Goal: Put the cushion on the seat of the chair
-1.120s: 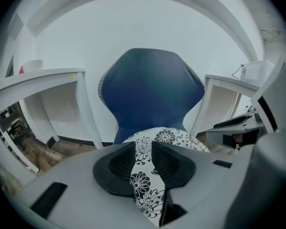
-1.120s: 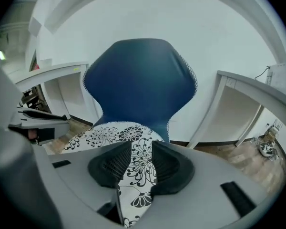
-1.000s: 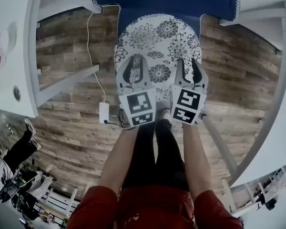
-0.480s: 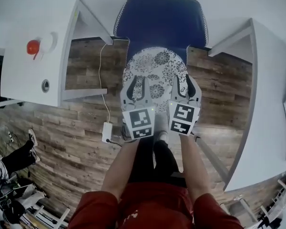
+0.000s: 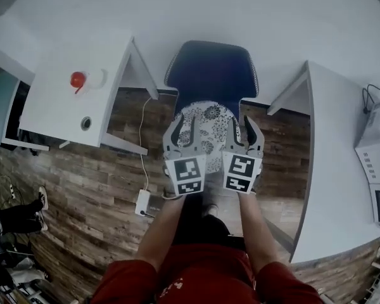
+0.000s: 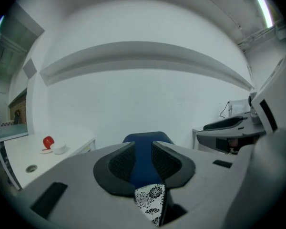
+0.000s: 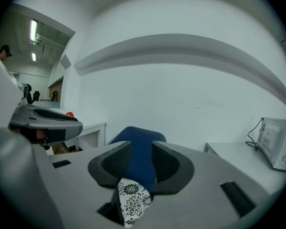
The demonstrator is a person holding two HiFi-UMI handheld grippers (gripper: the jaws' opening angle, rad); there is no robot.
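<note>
The round cushion is soft cloth with black and white flowers. It is held up in front of the blue chair, which has a smooth curved back. The left gripper pinches the cushion's near edge deep between its ribbed black jaws. The right gripper pinches the same edge beside it. A flat white counter stands to the left, over a wooden floor.
</note>
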